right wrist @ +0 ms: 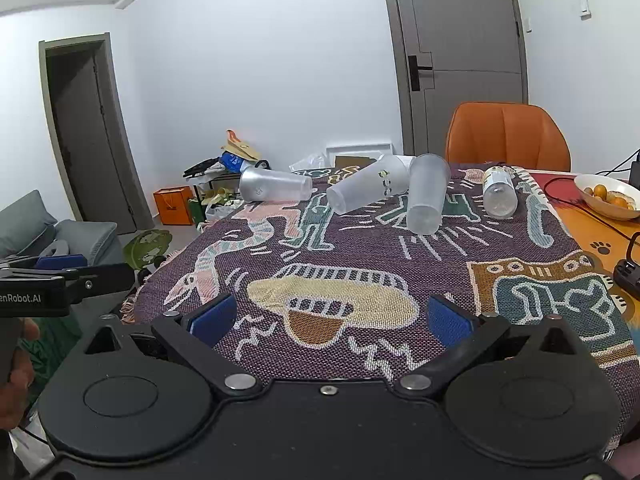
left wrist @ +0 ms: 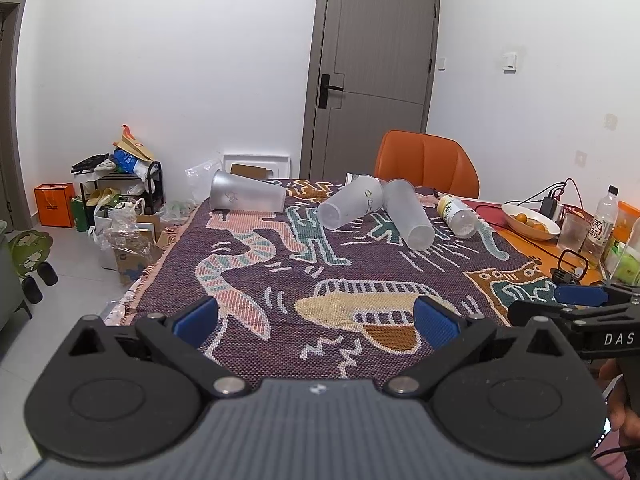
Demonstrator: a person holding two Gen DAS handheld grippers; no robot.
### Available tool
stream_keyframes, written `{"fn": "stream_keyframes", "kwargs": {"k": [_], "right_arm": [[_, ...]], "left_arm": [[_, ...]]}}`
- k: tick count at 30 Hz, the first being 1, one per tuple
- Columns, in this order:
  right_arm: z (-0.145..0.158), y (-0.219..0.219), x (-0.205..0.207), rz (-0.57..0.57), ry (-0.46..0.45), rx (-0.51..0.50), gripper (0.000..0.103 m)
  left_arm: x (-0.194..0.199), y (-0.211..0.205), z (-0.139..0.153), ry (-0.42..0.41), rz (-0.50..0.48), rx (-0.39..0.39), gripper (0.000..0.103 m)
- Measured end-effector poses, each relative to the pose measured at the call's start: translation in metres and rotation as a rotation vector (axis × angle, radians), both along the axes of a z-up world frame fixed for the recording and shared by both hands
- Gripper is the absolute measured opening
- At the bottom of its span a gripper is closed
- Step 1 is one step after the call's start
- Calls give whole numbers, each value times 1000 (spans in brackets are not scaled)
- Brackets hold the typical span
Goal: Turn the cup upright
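Three frosted plastic cups lie on their sides at the far end of the patterned cloth. The left cup [left wrist: 246, 197] [right wrist: 275, 189] lies near the far left corner. The middle cup [left wrist: 349, 202] [right wrist: 370, 189] and the right cup [left wrist: 409, 213] [right wrist: 426, 199] lie close together, bases towards me. A plastic bottle [left wrist: 457, 215] [right wrist: 499, 191] lies to their right. My left gripper [left wrist: 316, 322] is open and empty above the near cloth. My right gripper [right wrist: 330, 320] is open and empty, level with it; it also shows in the left wrist view [left wrist: 582, 295].
The table [left wrist: 520, 240] carries a bowl of oranges [left wrist: 530, 220] [right wrist: 608, 195], bottles [left wrist: 602, 226], cables and a power strip [right wrist: 628, 274] on its right side. An orange chair [left wrist: 426, 162] [right wrist: 508, 136] stands behind. Floor clutter [left wrist: 120, 208] and a sofa [right wrist: 52, 232] lie to the left.
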State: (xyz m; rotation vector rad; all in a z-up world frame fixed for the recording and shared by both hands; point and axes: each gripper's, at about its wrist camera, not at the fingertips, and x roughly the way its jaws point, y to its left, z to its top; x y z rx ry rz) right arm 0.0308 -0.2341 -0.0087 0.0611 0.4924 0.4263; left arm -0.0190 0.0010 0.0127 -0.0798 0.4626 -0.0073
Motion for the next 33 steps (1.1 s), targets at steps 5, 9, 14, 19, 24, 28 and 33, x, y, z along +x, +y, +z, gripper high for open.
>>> {"fn": "stream_keyframes", "kwargs": {"k": [5,9,14,19,24,28,33], "right_arm": [[0,0,0,-1,-1,-1,103],[0,-1,0,0,-1,-2,103],[0,0,1,-2,0,-2,103],[0,0,0,-1,-1,-3,103],[0,0,1,-2,0,-3,103],[0,0,1,-1,0,-3,103],[0,0,1,-2,0,-4,103]], "left_arm": [[0,0,0,0,-1,1,103],[0,0,0,-1,0,1,103],[0,4,2,-4,4,1,103],[-1,5,3,-8,5,3,103],[-1,4,3,-8,5,4,103],[-1,4,4,-14,11,8,103],[0,4,3,-14,16,11,103]]}}
